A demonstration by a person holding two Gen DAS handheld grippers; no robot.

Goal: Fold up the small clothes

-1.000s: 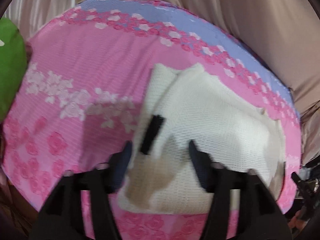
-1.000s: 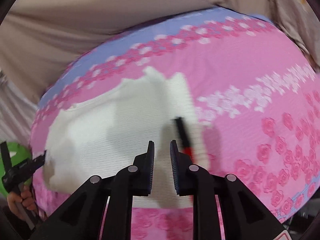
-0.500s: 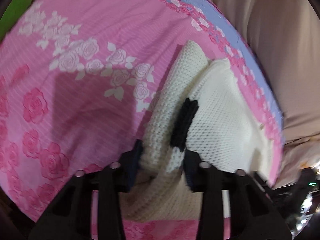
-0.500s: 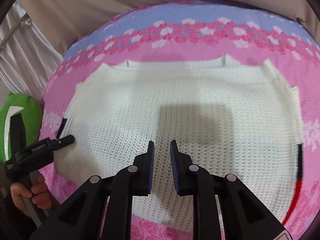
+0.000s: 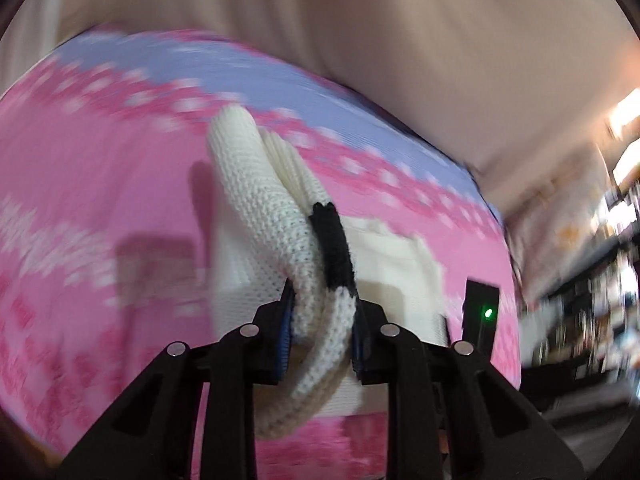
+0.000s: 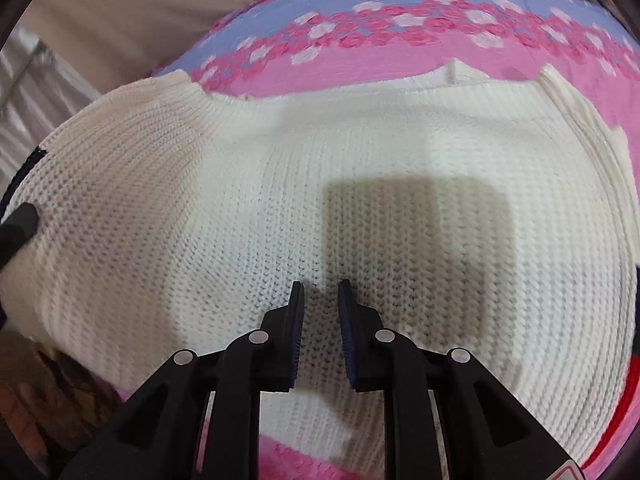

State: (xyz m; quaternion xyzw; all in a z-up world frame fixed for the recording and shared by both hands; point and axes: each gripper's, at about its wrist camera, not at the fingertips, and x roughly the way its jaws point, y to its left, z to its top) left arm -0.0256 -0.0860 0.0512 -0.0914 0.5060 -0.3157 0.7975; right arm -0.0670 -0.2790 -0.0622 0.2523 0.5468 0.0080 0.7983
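Since half a second ago, the left gripper [image 5: 322, 320] has lifted the black-trimmed sleeve edge of the cream-white knitted sweater [image 6: 360, 208] off the pink rose-patterned bedsheet [image 5: 100, 200]; its jaws are closing, pinching that bunched edge. Most of the sweater lies spread flat on the sheet, its far hem near the blue flowered border. Just above the knit's near middle, the right gripper [image 6: 321, 332] hovers, its jaws narrowly apart with nothing between them.

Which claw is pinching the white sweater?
The left claw grips the white knitted sweater's black-trimmed sleeve, jaws closing. The right claw holds nothing.
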